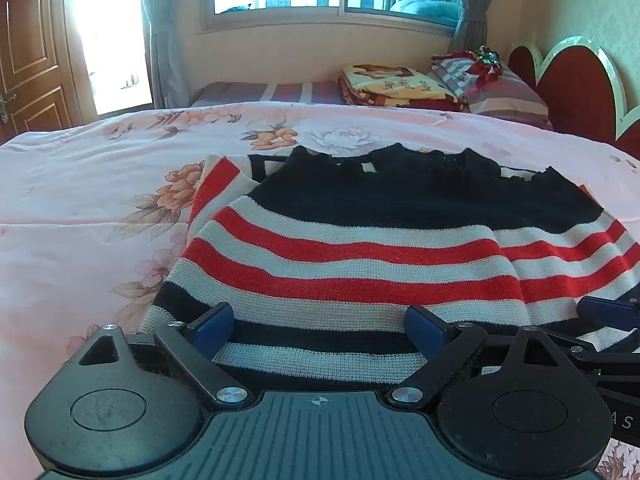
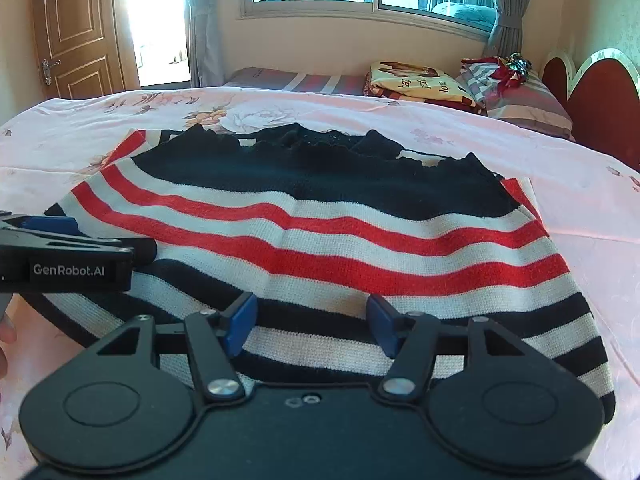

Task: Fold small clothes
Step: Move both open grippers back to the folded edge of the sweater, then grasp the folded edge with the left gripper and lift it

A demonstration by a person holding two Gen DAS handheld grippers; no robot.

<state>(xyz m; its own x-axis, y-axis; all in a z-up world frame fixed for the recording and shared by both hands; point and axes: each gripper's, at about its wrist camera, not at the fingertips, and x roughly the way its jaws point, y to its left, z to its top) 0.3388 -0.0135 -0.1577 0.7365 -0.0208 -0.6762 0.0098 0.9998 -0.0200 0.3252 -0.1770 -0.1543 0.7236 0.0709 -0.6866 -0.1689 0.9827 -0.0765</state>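
I have the striped sweater (image 1: 360,256) lying flat on the pink flowered bedspread (image 1: 80,200), its stripes running left to right across my view and its long axis the same way. The black scalloped edge points away toward 12 o'clock; the black-and-white striped end lies nearest me at 6 o'clock. My left gripper (image 1: 320,326) is spread wide, both blue fingers (image 1: 214,326) over the near stripes and nothing clamped between them. My right gripper (image 2: 312,322) is also spread wide above the near edge, gripping nothing. From the right camera, the left gripper sits at 9 o'clock. Folded blankets (image 1: 394,84) lie at 1 o'clock by the red headboard (image 1: 576,92).
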